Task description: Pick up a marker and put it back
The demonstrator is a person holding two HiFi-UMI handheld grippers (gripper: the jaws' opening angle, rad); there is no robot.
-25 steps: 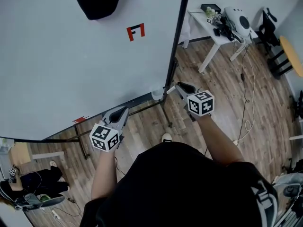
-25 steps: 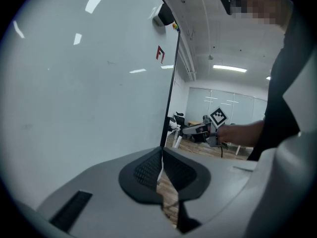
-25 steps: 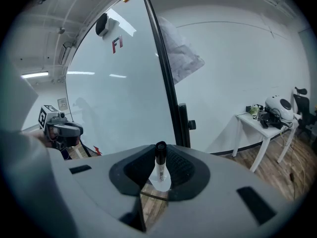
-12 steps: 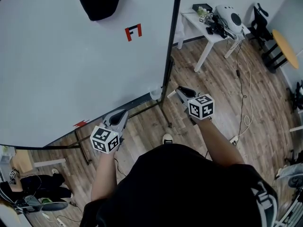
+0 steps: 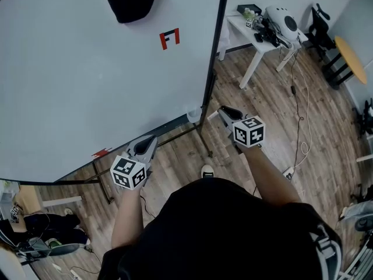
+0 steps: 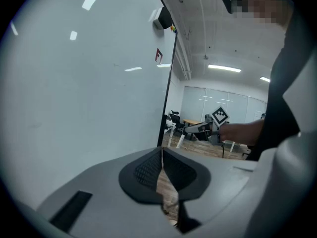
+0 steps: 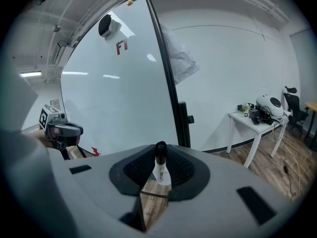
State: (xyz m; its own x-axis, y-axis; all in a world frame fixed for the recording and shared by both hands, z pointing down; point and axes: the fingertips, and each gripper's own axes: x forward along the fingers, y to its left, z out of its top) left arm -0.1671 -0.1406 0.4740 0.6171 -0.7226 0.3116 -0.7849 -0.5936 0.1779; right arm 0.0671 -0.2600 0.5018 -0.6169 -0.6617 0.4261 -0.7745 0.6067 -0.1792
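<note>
- The whiteboard (image 5: 87, 98) is smooth and glossy, and ceiling lights reflect in it.
- Its frame (image 5: 215, 57) looks like dark matt metal.
- The floor (image 5: 280, 121) is wood-grain planking.
- The marker (image 7: 161, 166) is smooth plastic, with a white barrel and a black cap.
- The right gripper (image 7: 160, 156) and left gripper (image 6: 162, 155) have matt grey plastic shells; the pads (image 7: 138, 168) are black and finely ribbed.
- The person's shirt (image 5: 221, 232) is matt black cloth.

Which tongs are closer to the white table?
Right. The right tongs hang past the edge of the whiteboard, on the side of the white table; the left tongs are by the board's bottom, farther off.
</note>
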